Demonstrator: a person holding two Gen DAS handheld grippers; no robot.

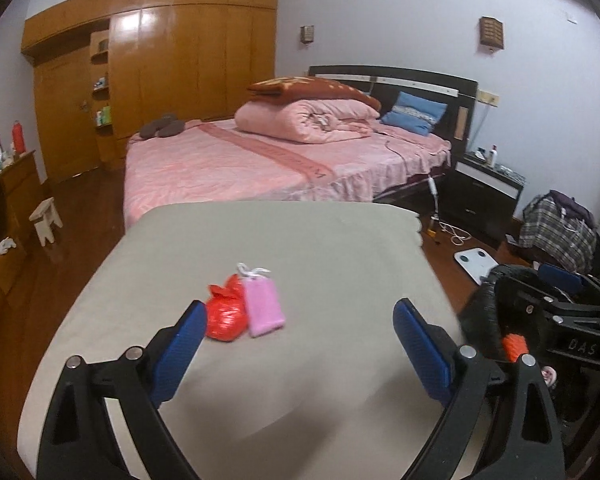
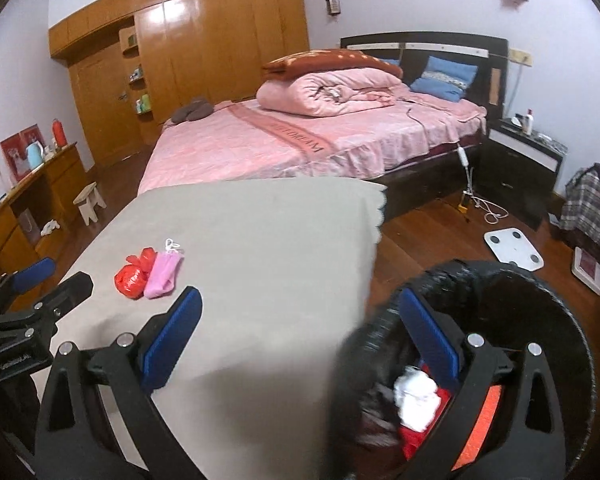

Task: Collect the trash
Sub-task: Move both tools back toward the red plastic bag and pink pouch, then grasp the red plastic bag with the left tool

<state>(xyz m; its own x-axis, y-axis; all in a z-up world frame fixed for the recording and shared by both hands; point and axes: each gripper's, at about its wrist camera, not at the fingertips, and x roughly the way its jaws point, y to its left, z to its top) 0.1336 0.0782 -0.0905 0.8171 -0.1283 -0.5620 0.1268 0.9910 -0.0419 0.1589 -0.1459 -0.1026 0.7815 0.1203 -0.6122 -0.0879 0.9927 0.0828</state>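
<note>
A knotted red plastic bag (image 1: pixel 225 316) and a pink pouch (image 1: pixel 262 307) with a white cord lie side by side on a grey-covered table (image 1: pixel 300 248). My left gripper (image 1: pixel 300 340) is open and empty, just short of them, its left finger (image 1: pixel 180 354) close to the red bag. In the right wrist view the red bag (image 2: pixel 134 276) and the pink pouch (image 2: pixel 163 274) lie to the left. My right gripper (image 2: pixel 300 336) is open and empty, over the table's right edge and the rim of a black-lined trash bin (image 2: pixel 540 320) holding white and red trash (image 2: pixel 416 396).
A pink bed (image 1: pixel 260 160) stands behind the table, with a wooden wardrobe (image 1: pixel 172 72) beyond. A black nightstand (image 2: pixel 524 156), a white scale (image 2: pixel 512 248), cables and a plaid bag (image 2: pixel 592 208) are on the wooden floor at right. A wooden desk (image 2: pixel 32 200) and a small stool (image 2: pixel 89 200) are at left.
</note>
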